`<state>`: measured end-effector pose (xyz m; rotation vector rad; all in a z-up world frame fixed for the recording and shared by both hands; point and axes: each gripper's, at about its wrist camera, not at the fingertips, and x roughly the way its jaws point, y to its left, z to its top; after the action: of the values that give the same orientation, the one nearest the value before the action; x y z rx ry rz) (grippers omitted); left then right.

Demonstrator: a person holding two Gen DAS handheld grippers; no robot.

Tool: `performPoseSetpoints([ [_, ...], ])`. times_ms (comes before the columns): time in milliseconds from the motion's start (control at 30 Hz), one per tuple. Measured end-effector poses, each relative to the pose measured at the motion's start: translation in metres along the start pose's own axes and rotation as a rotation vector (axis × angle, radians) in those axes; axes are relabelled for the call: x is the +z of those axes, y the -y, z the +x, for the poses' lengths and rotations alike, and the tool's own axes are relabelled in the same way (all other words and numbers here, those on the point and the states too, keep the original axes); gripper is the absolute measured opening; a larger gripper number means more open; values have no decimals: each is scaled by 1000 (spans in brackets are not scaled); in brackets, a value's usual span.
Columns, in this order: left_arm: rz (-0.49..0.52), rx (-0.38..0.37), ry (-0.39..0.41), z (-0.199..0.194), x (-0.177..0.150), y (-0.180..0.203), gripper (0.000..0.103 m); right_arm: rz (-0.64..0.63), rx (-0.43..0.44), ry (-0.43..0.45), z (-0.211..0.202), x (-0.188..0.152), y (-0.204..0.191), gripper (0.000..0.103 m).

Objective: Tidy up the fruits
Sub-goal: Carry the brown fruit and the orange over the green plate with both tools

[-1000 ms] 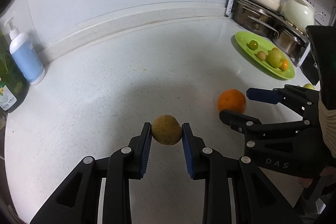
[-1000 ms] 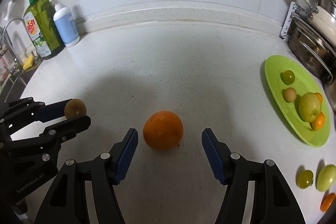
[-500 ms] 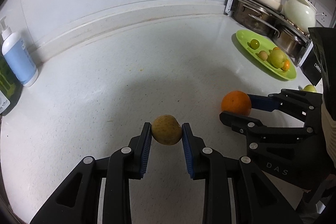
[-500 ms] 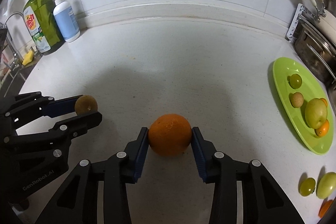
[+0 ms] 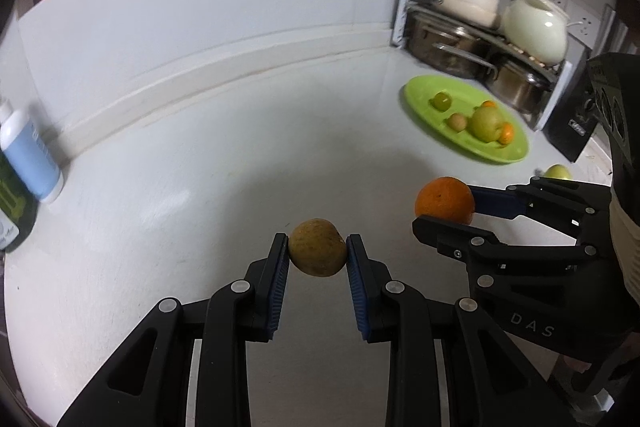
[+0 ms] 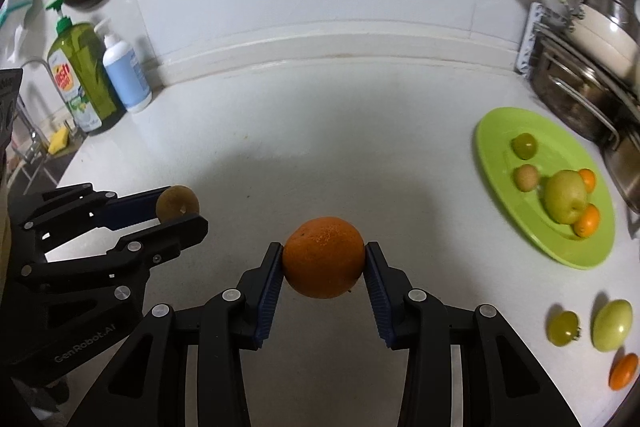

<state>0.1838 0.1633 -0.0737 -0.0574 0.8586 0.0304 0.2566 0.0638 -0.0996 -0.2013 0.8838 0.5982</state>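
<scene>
Since a second ago the right gripper (image 6: pixel 323 263) has shut its jaws on the orange (image 6: pixel 323 257) and lifted it off the bench (image 6: pixel 320 131). Left gripper (image 5: pixel 317 255) is clamped on a brownish fruit (image 5: pixel 317 247), also raised. Both are probably headed for the green plate (image 6: pixel 504 131), where the other fruit is gathered.

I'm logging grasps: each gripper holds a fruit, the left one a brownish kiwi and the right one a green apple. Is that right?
Not quite. The right gripper is shut on an orange, not a green apple, as the right wrist view shows. The left gripper does hold the brownish kiwi.
</scene>
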Motion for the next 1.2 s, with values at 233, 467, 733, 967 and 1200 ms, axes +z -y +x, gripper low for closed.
performPoseSetpoints([
  [233, 37, -41, 47, -11, 18, 35, 29, 40, -44, 68, -39, -2, 27, 41],
  [467, 73, -102, 80, -16, 38, 77, 29, 86, -103, 117, -72, -10, 60, 41],
  [733, 144, -151, 118, -22, 60, 121, 29, 143, -171, 167, -108, -18, 97, 41],
  [967, 185, -178, 130, -15, 86, 147, 29, 183, -202, 197, -128, -9, 129, 41],
  [1200, 217, -190, 136, 1, 113, 161, 29, 201, -212, 200, -127, 9, 161, 41],
])
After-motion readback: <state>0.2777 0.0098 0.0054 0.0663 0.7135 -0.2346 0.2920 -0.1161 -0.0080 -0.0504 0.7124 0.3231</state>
